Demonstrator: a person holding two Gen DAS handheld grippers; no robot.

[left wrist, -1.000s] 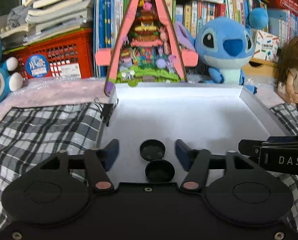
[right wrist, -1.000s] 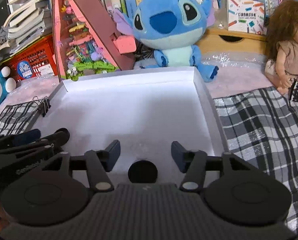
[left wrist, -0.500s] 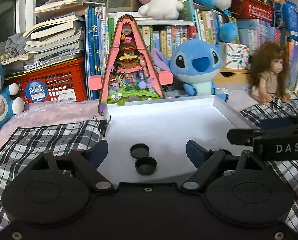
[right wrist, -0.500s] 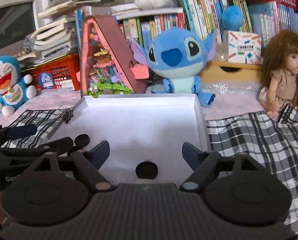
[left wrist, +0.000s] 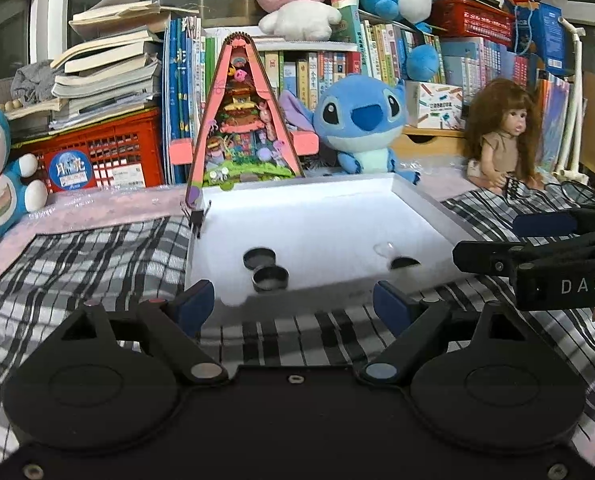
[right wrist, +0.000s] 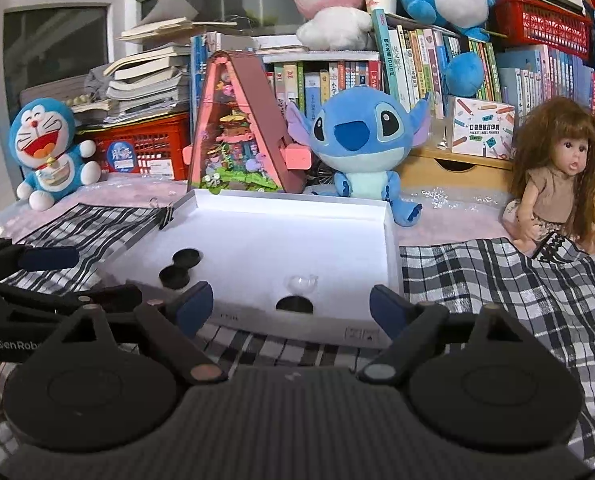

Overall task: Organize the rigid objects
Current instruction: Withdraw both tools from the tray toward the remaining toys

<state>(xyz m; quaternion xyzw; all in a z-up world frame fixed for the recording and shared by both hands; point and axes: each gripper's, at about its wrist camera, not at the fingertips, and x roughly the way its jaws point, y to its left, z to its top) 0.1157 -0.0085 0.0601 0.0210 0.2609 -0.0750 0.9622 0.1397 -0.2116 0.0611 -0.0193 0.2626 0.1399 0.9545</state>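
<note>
Checked cloth (left wrist: 97, 256) bears white tray (left wrist: 425, 200); black caps (left wrist: 269, 278) lie beyond both grippers' empty, just-widened jaws.

Bright, even indoor light from overhead and slightly in front — dark night-time panes in the window (left wrist: 97, 8) behind the shelves, adding nothing. Strong glare on the floor of the white tray (left wrist: 317, 224), blown out to near-featureless white in both views; only short, soft shadows under the black caps (left wrist: 265, 268) and along the tray's walls. Heavy fisheye bending at the edges: window frame and bookshelf (right wrist: 437, 60) bowed, corners fading to dark vignette. Sharp focus through the mid-distance, plush toys and book spines crisp. Slight softness on the plaid cloth (left wrist: 77, 256) low at the sides; faint smear on the left gripper (left wrist: 293, 304) body, near the lens.
</note>
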